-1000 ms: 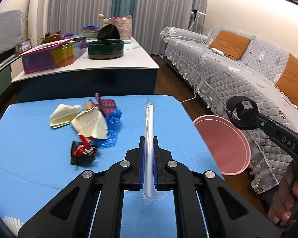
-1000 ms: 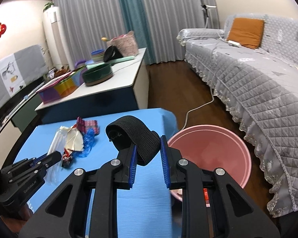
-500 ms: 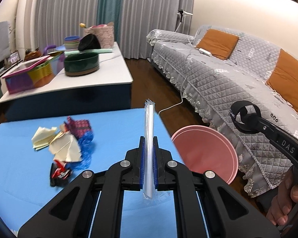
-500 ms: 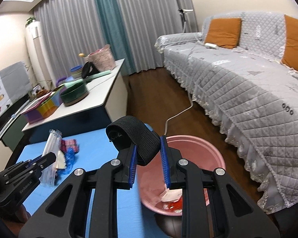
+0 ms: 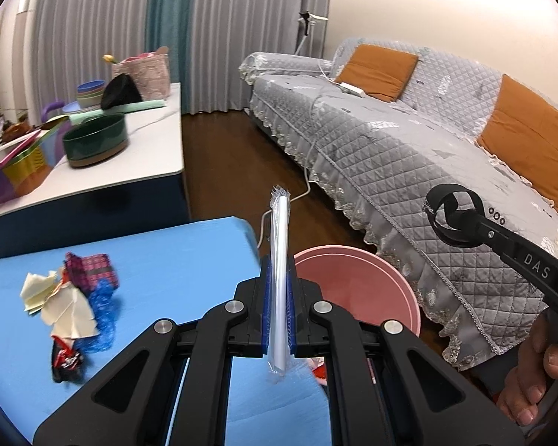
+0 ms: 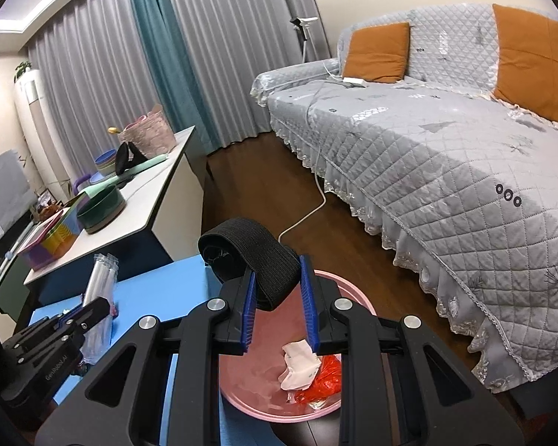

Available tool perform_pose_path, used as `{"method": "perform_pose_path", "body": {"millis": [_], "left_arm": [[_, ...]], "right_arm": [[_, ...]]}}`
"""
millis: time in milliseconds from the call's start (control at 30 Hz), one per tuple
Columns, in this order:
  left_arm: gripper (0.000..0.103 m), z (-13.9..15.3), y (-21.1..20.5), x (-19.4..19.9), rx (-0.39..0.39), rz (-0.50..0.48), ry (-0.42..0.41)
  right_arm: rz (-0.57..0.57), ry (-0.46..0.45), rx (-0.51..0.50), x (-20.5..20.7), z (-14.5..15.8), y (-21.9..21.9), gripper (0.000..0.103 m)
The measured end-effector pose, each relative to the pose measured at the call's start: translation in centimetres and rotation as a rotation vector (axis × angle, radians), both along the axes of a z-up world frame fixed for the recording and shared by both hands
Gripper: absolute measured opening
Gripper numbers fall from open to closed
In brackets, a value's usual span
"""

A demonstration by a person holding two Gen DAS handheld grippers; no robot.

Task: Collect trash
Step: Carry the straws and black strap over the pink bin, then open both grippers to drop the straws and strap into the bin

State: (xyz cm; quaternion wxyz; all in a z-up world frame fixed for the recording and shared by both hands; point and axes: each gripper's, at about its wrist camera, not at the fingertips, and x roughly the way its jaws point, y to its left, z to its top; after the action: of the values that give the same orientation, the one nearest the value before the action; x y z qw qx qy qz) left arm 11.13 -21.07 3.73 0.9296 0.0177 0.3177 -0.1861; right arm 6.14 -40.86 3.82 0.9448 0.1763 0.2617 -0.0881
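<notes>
Both hands swung from the trash pile toward the pink basin [image 6: 357,293], now under the right gripper [image 6: 277,306].
L gripper [image 5: 278,308] fingers clamped on clear plastic sleeve [image 5: 279,260]; R fingers clamped on black strap [image 6: 256,256]. Risk: early release drops sleeve on blue table [image 5: 175,260]. Basin holds white paper, red wrapper at 5 o'clock. Pile [image 5: 74,304] at 9 o'clock on table.
</notes>
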Motion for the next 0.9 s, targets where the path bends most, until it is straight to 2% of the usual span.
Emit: {"method": "perform_pose_path", "body": {"millis": [333,600,900], "left_arm": [[0.007,-0.4,-2.4,1.3,-0.003,-0.053,0.004],[0.007,-1.6,-3.8,2.7,-0.012,-0.09,0.041],[0.007,-2.9,-5.0,4.2,-0.02,-0.108,0.081]], "right_arm": [[-0.024,0.033,0.038,0.6,-1.6,-1.3,0.022],[-0.03,0.072,0.088,1.4,-3.5,-2.0,0.022],[-0.028,0.113,0.099,2.4,-5.0,-2.0,0.022]]}}
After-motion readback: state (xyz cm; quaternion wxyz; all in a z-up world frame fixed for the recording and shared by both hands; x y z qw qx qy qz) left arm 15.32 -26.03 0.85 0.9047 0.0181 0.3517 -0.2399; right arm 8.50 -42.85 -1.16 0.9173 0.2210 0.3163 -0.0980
